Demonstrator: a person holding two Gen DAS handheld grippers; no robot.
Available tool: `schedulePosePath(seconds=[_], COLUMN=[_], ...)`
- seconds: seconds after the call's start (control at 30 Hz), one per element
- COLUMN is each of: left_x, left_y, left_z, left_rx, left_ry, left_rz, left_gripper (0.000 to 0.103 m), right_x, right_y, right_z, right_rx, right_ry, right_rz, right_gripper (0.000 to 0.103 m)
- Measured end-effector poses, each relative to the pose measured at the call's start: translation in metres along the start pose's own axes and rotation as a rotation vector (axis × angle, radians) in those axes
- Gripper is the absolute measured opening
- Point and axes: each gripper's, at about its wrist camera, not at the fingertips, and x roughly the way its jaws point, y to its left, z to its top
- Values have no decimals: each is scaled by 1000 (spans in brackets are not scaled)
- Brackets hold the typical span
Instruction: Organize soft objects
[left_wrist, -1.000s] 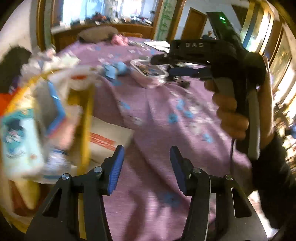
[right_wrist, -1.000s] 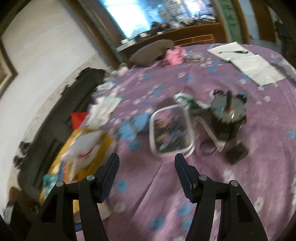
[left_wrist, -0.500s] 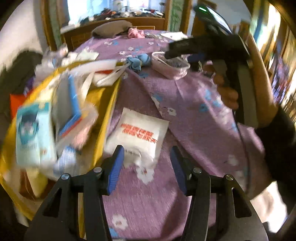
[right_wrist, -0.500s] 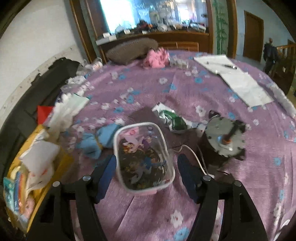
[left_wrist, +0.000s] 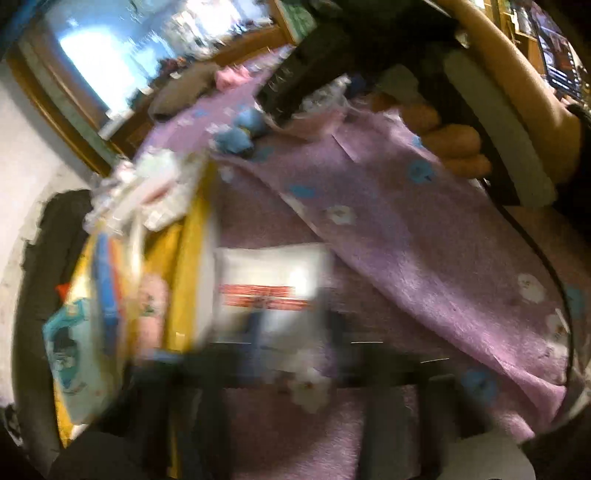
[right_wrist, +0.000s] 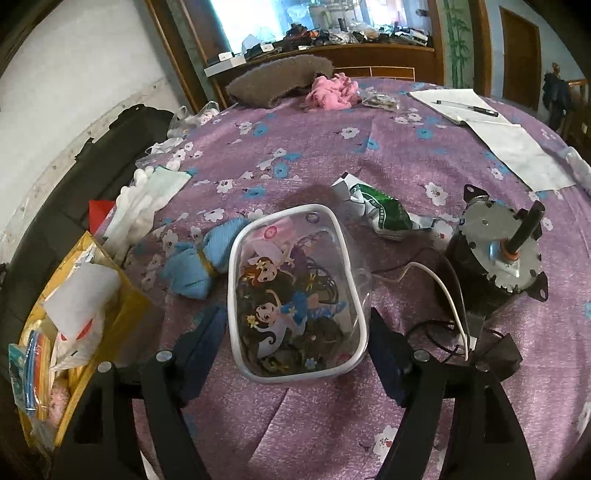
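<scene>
In the right wrist view my right gripper (right_wrist: 295, 343) is open, its fingers on either side of a clear pouch with a white rim and cartoon girls (right_wrist: 291, 299) lying on the purple flowered tablecloth (right_wrist: 325, 147). A blue yarn bundle (right_wrist: 203, 262) lies just left of the pouch. The left wrist view is heavily blurred: my left gripper (left_wrist: 291, 332) hangs over a white packet with red print (left_wrist: 269, 284) beside a yellow bag stuffed with packets (left_wrist: 110, 295). Its fingers are smeared dark streaks. The right gripper's handle and hand (left_wrist: 454, 140) show at top right.
An electric motor with a white cable (right_wrist: 495, 258) sits right of the pouch. A crumpled green-white wrapper (right_wrist: 380, 210), white gloves (right_wrist: 144, 199), pink yarn (right_wrist: 332, 92), a brown cushion (right_wrist: 277, 77) and papers with a pen (right_wrist: 480, 118) lie farther back. The yellow bag (right_wrist: 74, 332) is at left.
My right gripper has moved forward and down so the clear pouch now lies between its fingers. My left gripper has swung quickly down over the white packet, blurring its view.
</scene>
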Motion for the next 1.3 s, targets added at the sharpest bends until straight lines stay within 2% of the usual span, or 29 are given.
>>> schedulePosePath(seconds=[0.07, 0.17, 0.3, 0.4, 0.47, 0.53, 0.6, 0.7, 0.87, 1.1, 1.3], left_x=[0, -3, -13, -32, -45, -56, -63, -67, -65, -75, -81], left_y=[-4, 5, 26, 44, 48, 44, 38, 25, 32, 60, 80], left_z=[2, 3, 2, -2, -2, 0, 2, 10, 8, 2, -5], left_rx=[2, -75, -236, -396, -455, -471, -483, -468, -533, -619, -672], left_ry=[-2, -13, -49, -78, -106, -122, -129, -135, -139, -211, -255], left_rz=[8, -26, -123, -370, -542, -662, -743, -758, -788, -785, -733], left_gripper=[2, 1, 1, 1, 1, 1, 1, 1, 1, 1, 1], right_x=[-1, -6, -24, -44, -56, -71, -80, -88, -80, -93, -93], right_y=[0, 0, -2, -3, -3, -5, -8, -17, -35, -24, -19], right_z=[-1, -2, -6, -16, -26, -42, -55, -71, -76, -79, -80], right_rx=[-4, -8, -6, 6, 16, 21, 28, 49, 138, 94, 75], right_ry=[-6, -22, -50, -67, -74, -87, -93, -114, -107, -173, -176], right_rz=[0, -3, 11, 36, 55, 89, 106, 118, 161, 201, 207], right_gripper=[71, 70, 70, 70, 70, 70, 70, 70, 70, 70, 70])
